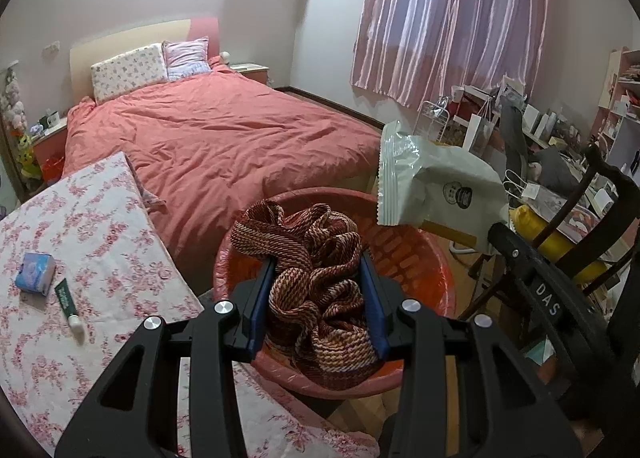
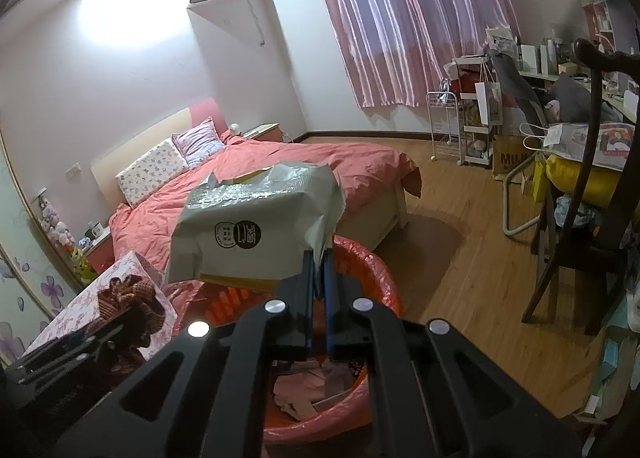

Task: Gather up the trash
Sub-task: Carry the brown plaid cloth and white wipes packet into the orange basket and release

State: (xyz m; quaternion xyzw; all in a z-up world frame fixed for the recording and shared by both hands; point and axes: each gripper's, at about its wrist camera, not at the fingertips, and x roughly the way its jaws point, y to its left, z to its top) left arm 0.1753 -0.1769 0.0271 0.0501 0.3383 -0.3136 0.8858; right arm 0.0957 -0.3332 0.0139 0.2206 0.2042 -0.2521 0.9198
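My left gripper (image 1: pixel 318 262) is shut on a bunched red-brown woven cloth (image 1: pixel 316 282) and holds it over the red-lined trash bin (image 1: pixel 424 258). My right gripper (image 2: pixel 319 258) is shut on a pale green snack wrapper (image 2: pixel 256 225) and holds it above the same bin (image 2: pixel 372 270); the wrapper also shows in the left wrist view (image 1: pixel 432 185). Crumpled pink paper (image 2: pixel 316 382) lies in the bin. The cloth and left gripper show at the lower left of the right wrist view (image 2: pixel 128 298).
A table with a floral cloth (image 1: pixel 100 225) stands left of the bin, with a small blue box (image 1: pixel 35 273) and a green tube (image 1: pixel 70 308) on it. A bed with a red cover (image 1: pixel 224 137) lies behind. A dark wooden chair (image 2: pixel 580 217) and cluttered shelves stand to the right.
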